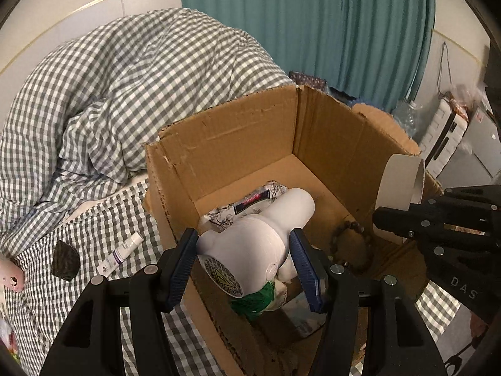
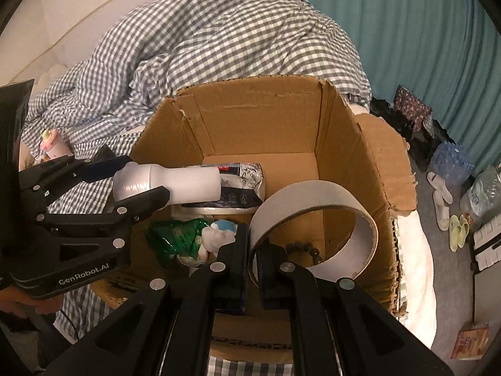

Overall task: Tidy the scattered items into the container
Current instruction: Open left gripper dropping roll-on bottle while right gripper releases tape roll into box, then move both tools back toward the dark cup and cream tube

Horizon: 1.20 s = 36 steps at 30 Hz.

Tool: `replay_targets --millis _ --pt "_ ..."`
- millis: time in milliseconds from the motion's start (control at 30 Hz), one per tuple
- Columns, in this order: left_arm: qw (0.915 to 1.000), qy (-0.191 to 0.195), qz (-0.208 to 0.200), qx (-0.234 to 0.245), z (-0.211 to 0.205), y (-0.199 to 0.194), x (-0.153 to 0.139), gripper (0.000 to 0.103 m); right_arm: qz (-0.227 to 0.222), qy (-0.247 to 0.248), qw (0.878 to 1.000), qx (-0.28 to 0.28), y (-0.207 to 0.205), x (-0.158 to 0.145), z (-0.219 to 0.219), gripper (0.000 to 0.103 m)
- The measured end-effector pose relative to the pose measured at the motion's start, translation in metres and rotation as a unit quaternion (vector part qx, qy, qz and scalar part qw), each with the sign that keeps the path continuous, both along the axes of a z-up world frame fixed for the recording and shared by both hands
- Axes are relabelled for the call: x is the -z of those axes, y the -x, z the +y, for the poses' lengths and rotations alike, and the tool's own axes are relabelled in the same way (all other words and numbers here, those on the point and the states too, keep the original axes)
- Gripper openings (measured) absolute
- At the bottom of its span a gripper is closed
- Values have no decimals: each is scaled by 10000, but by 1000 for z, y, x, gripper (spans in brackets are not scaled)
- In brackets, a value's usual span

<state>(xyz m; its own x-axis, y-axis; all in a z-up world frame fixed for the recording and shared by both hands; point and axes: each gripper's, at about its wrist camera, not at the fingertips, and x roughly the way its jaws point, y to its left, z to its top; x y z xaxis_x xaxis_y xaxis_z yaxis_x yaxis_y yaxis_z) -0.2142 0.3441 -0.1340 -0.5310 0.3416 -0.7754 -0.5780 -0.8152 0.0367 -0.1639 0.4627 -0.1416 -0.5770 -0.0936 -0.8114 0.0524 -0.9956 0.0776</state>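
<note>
white hair dryer (image 1: 250, 244) in left jaws, cardboard ring (image 2: 316, 216) in right, over box (image 1: 250, 125)

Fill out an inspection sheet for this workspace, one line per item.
Surface: bed with a checked sheet; a bunched checked quilt behind the box.
Job's things: open cardboard box on the bed, holding a printed packet, a green bag and a bead bracelet. A tube and a dark pouch lie outside it.
Clutter: slippers and bottled water on the floor.
Grippers: left gripper is shut on a white bottle over the box; right gripper pinches a white ring over the box.
Cables: nothing seen.
Surroundings: teal curtain, pale wall.
</note>
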Motion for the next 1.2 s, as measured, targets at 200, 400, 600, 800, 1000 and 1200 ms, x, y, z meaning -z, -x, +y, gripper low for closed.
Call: replay_targets --millis 200,400,600,800,1000,1200 --pt "10000 13 -14 30 3 -1 3 61 -21 -28 10000 45 0 2 2 6" --pt "10000 -22 84 35 3 -3 -2 61 60 -54 9999 105 -2 -3 0 13" --pt "9995 -62 294 -129 -2 -3 -13 70 245 -89 9995 202 -8 -13 1 53" --pt "9975 -242 585 -305 -11 -8 -33 84 458 -122 9986 237 -14 -30 -1 55" --pt "9957 -396 739 -402 -21 -16 -53 84 670 -152 9973 276 -25 -47 -2 55" --pt "9938 -512 874 -456 -33 -25 -72 84 959 -175 9948 310 -40 -71 -9 55"
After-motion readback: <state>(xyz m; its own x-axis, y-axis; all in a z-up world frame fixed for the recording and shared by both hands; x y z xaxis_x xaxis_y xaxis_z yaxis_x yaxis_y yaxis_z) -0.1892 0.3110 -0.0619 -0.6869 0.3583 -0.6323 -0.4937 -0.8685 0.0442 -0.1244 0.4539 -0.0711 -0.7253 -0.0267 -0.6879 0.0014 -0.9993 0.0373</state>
